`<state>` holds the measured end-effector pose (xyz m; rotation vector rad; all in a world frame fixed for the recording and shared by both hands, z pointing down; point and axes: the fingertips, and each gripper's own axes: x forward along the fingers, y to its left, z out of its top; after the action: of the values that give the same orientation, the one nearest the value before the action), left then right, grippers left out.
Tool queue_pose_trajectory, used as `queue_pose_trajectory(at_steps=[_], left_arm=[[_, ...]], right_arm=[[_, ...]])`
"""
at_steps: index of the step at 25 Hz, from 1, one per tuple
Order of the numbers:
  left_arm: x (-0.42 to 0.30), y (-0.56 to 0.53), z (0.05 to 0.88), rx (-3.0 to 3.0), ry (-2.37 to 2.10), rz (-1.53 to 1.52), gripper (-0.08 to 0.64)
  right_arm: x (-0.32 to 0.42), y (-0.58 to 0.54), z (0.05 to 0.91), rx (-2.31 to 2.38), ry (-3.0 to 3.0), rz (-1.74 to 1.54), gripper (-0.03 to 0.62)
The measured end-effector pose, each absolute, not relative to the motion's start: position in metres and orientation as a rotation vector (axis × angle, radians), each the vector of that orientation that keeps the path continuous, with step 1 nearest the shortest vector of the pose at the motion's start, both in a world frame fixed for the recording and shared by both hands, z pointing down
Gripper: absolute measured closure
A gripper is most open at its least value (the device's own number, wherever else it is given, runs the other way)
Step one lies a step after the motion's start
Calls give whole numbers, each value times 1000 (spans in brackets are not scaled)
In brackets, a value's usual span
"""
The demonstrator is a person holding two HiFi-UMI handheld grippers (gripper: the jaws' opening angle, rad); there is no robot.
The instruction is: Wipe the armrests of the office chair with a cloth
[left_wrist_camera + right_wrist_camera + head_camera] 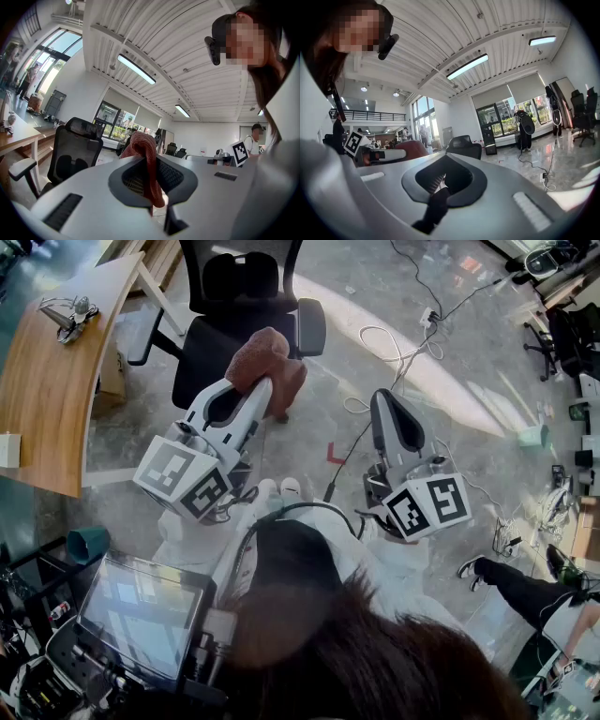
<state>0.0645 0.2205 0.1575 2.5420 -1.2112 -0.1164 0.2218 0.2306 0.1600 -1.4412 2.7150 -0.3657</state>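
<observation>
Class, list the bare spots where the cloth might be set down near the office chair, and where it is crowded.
Free: middle of the wooden desk; the chair seat; the floor between desk and chair. Crowded: cables right of the chair; monitor and clutter at lower left.

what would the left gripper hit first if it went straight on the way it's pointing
Probably the office chair, at the armrest just beyond the cloth the left gripper holds. Height is hard to judge, so it might pass over.

Place: open-plan office.
Seating: black mesh office chair (239,334); more chairs (176,150) far behind it.
Furniture: curved wooden bench (56,381) beside the office chair.
Ceiling: strip lights (136,69).
</observation>
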Motion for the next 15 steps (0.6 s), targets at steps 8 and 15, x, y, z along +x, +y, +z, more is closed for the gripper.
queue_pose_trajectory(at_steps=[8, 15], left_arm=[[63, 215, 157, 2537, -1215, -114, 534], [74, 208, 177, 2511, -1207, -64, 534]], right_arm=[[222, 224, 159, -1448, 2700, -374, 592], [238, 217, 170, -1440, 2667, -427, 591]])
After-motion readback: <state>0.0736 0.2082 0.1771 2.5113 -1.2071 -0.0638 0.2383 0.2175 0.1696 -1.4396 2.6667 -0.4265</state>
